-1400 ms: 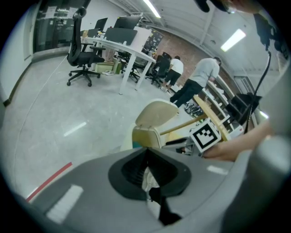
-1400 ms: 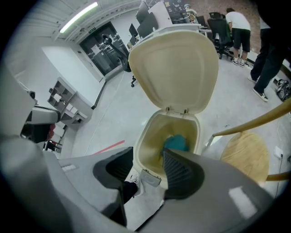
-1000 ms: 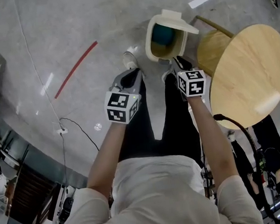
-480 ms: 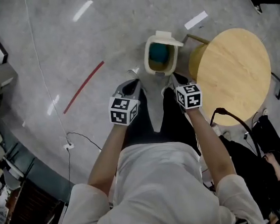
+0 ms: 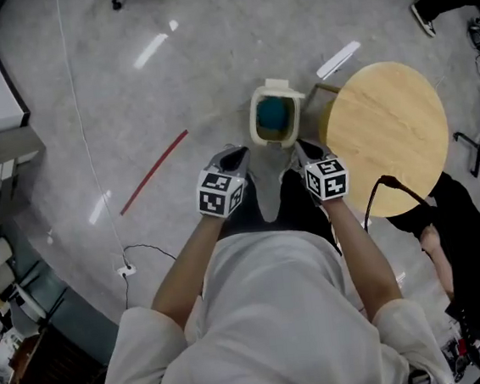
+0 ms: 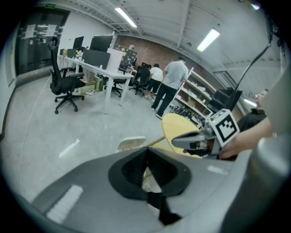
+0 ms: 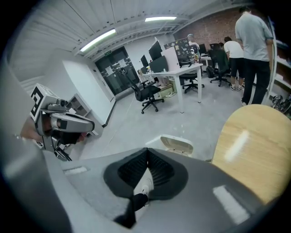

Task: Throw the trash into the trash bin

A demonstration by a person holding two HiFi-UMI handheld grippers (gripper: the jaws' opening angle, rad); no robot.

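Left gripper (image 5: 234, 154) and right gripper (image 5: 306, 147) both closed on nothing. I judge a careless step could topple the nearby trash bin (image 5: 255, 124), spilling its contents.

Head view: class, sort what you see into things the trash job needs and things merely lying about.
Belongs to the job:
trash bin
blue-green item inside it
left gripper, shut, empty
right gripper, shut, empty

Just lying about:
round wooden table
red floor strip
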